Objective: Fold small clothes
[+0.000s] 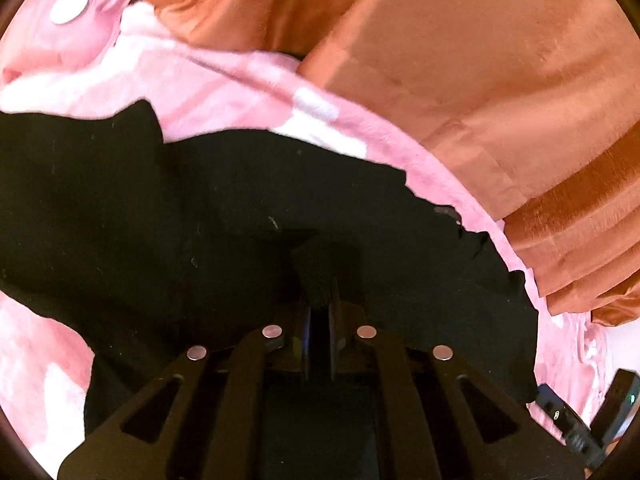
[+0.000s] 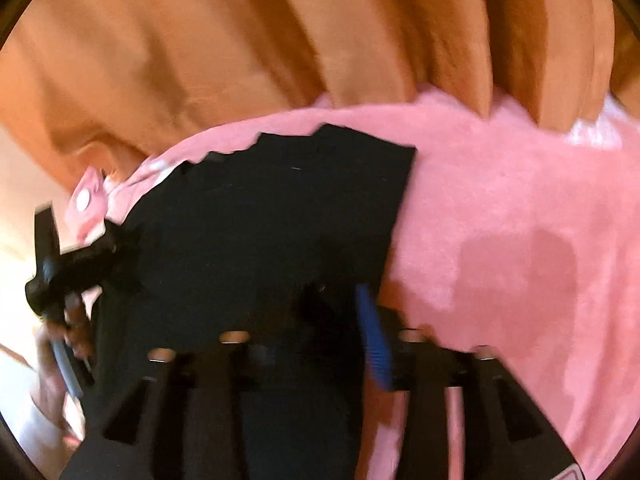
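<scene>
A black garment [image 1: 240,208] lies spread on a pink fleece blanket [image 1: 224,84]. My left gripper [image 1: 320,300] is shut on a bunched fold of the black garment near its lower middle. In the right wrist view the same black garment [image 2: 280,208] lies on the blanket [image 2: 500,220]. My right gripper [image 2: 344,304] is closed on the garment's right edge, with a blue pad [image 2: 374,336] showing beside the cloth. The left gripper [image 2: 116,256] shows at the left of that view, pinching the garment's left edge. This view is blurred.
Orange curtains [image 1: 460,60] hang close behind the blanket, also in the right wrist view [image 2: 240,40]. A pink pillow with a white dot [image 1: 70,6] lies at the far left. The right gripper's body [image 1: 580,420] shows at the lower right.
</scene>
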Demonstrator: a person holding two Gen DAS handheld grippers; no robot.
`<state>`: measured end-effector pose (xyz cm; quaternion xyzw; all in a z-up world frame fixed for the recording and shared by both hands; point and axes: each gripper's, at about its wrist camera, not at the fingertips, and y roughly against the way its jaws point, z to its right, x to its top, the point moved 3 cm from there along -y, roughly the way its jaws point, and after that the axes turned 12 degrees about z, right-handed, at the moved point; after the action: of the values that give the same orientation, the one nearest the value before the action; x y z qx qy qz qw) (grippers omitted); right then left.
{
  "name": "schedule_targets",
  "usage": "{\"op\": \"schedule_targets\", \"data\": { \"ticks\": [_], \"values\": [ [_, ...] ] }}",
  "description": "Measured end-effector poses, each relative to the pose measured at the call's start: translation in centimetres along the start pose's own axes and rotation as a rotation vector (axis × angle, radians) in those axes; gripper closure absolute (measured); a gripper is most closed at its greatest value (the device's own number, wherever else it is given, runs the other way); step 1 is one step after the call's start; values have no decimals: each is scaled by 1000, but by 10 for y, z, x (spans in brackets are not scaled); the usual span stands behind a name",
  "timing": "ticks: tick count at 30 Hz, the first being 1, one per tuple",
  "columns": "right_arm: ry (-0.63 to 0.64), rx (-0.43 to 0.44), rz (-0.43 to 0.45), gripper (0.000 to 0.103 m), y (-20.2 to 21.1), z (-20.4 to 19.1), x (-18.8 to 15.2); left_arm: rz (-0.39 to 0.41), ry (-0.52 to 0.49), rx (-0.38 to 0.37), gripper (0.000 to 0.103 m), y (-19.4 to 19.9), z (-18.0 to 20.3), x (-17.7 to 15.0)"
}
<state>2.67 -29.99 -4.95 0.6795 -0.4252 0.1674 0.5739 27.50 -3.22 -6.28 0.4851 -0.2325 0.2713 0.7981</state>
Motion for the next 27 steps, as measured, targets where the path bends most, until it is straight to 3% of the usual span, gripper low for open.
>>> {"op": "schedule_targets", "data": {
  "ticks": [3, 4, 6, 7, 9, 12, 14, 20, 22, 25, 27],
  "values": [
    [143, -83, -27, 44, -14, -15, -12, -20, 13, 11, 97, -8, -1, -8],
    [174, -99, -44, 50, -22, -18, -16, -17, 9, 15, 97, -6, -1, -10],
    [206, -118, -41, 73, -29, -18, -16, -16, -2, 13, 97, -2, -2, -9],
    [202, -136, -32, 96, -28, -14, -9, -15, -5, 16, 97, -2, -3, -8],
    [111, -171, 4, 97, -19, 9, 5, -28, -8, 25, 97, -3, -9, -9],
    [44, -134, -43, 97, -24, 32, 0, -24, -5, 6, 97, -3, -12, -12],
    [127, -164, -26, 96, -24, 21, -3, -31, 6, 8, 97, -1, -12, -10],
    [1, -155, -61, 93, -5, 23, 7, -40, 40, -4, 95, 1, -16, -7],
    [-29, -154, -24, 92, 9, 15, 14, -14, 64, -7, 95, 7, -17, 0],
    [36, -174, 57, 87, 19, -2, 24, 58, 108, 13, 92, 21, -30, 18],
    [14, -136, 62, 87, 16, -4, 24, 74, 170, 9, 87, 28, -44, 26]
  ]
}}
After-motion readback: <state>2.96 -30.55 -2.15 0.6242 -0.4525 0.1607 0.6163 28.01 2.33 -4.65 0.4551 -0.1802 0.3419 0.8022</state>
